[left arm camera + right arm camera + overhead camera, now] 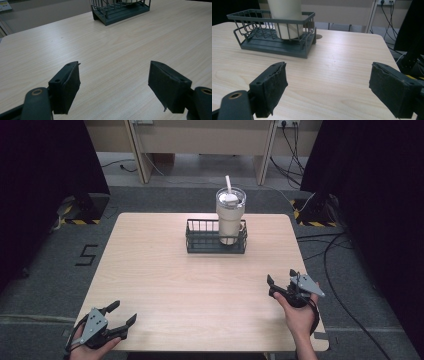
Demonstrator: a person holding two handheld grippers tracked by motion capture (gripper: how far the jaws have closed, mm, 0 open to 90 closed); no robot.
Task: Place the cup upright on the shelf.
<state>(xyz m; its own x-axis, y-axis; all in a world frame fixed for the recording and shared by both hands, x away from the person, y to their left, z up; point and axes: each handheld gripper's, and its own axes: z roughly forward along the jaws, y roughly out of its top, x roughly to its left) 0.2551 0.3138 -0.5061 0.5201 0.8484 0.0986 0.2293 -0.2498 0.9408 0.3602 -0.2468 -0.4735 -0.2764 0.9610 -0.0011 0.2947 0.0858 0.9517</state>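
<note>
Both idle: left gripper [120, 314] lower left, right gripper [281, 283] lower right, jaws spread, empty. Tumbler [230, 217] in wire basket [200, 245], upper centre. Tall, probably top-heavy: an off-centre grab tips it

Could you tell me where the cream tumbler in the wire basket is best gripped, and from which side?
Grip the cream lidded tumbler with a straw on its bare upper body, above the dark wire basket rim. It stands upright at the basket's right end, so I would bring the right hand-held gripper in level.
</note>
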